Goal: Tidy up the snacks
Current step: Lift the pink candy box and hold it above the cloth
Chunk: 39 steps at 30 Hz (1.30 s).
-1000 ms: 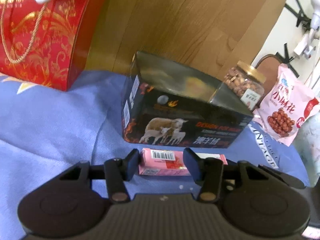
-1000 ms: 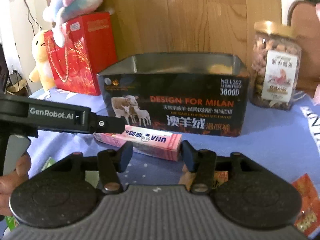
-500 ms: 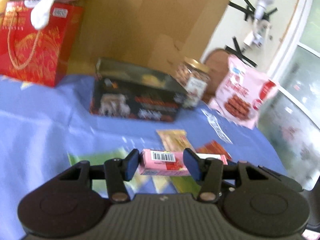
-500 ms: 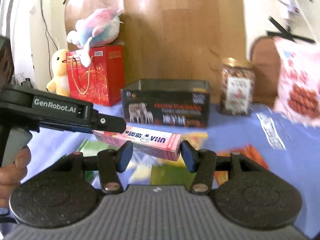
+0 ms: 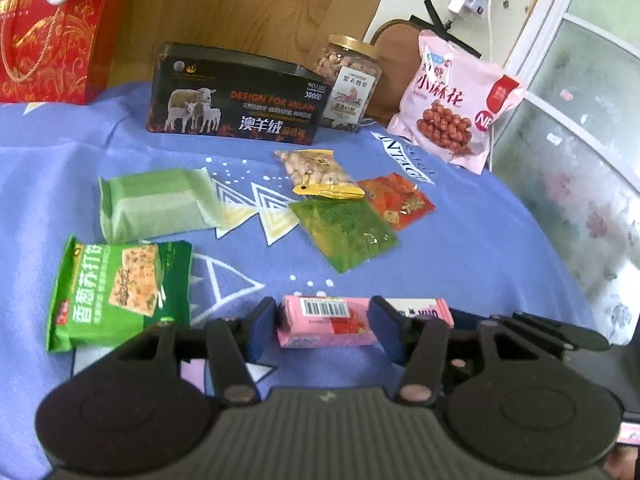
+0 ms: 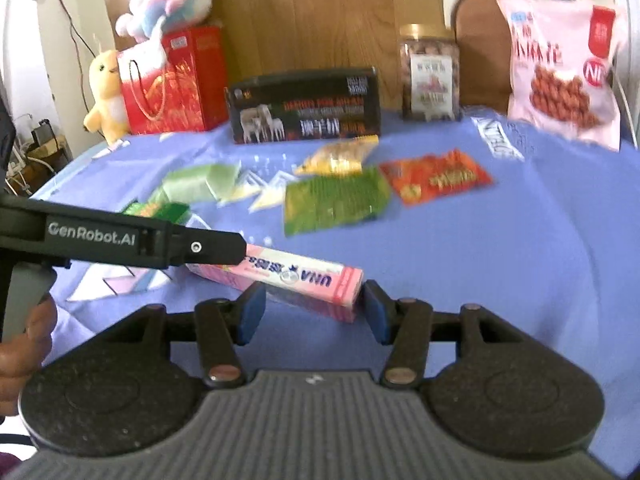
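Observation:
My left gripper (image 5: 322,330) and my right gripper (image 6: 310,312) each hold one end of a long pink snack box (image 5: 326,322), also in the right wrist view (image 6: 296,280). It hangs above the blue tablecloth (image 5: 460,264). The open black tin (image 5: 236,96) stands at the back, far from both grippers. Loose packets lie between: a green cracker pack (image 5: 120,288), a pale green pack (image 5: 156,204), a yellow nut pack (image 5: 320,172), a green pack (image 5: 344,232) and a red pack (image 5: 396,200). The left gripper's body (image 6: 120,240) shows in the right wrist view.
A red gift bag (image 5: 52,36) stands at the back left with plush toys (image 6: 172,0) on and beside it. A nut jar (image 5: 350,80) and a large pink snack bag (image 5: 456,96) stand at the back right. The table edge falls away on the right.
Both grippers have pulled back from the black tin with the pink box still between them. The tin is now far off and the loose packets have come into view.

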Available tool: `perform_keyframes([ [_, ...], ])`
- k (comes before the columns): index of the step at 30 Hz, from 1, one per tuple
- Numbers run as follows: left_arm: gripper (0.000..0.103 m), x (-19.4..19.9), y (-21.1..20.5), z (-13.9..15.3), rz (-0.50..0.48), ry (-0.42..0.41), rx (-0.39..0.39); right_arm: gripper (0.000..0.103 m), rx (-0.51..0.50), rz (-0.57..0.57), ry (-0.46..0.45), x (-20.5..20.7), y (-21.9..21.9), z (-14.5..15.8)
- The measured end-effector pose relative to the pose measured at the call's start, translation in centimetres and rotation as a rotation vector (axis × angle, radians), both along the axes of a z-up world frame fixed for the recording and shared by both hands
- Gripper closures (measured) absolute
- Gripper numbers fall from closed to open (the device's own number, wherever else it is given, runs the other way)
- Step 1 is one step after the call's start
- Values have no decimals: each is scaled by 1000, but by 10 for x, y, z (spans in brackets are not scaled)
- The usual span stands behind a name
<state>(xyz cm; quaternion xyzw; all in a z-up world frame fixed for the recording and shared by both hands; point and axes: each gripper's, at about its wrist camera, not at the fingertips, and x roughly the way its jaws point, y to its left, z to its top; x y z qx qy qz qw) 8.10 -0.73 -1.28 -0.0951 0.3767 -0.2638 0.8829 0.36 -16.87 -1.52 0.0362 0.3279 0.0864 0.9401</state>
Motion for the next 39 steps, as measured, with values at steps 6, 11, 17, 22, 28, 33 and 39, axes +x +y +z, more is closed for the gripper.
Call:
perform_keyframes([
  [6, 46, -5, 1, 2, -23, -35, 12, 42, -8, 3, -15, -1, 2, -1],
  [11, 41, -12, -3, 2, -34, -103, 71, 32, -10, 24, -33, -1, 3, -4],
  [17, 43, -13, -2, -2, -62, -115, 59, 34, -70, 50, -50, -1, 12, -5],
  [22, 47, -13, -1, 0, -58, -134, 53, 44, -56, 28, -54, 0, 8, -4],
  [28, 47, -13, 4, 11, -45, -177, 16, 44, -79, 28, -123, -4, 10, 3],
  [33, 42, -5, -1, -3, -51, -121, 40, 43, -52, 26, -64, 4, 7, -7],
  [39, 39, -7, -1, -7, -66, -138, 44, 40, -60, 23, -76, 2, 11, -9],
])
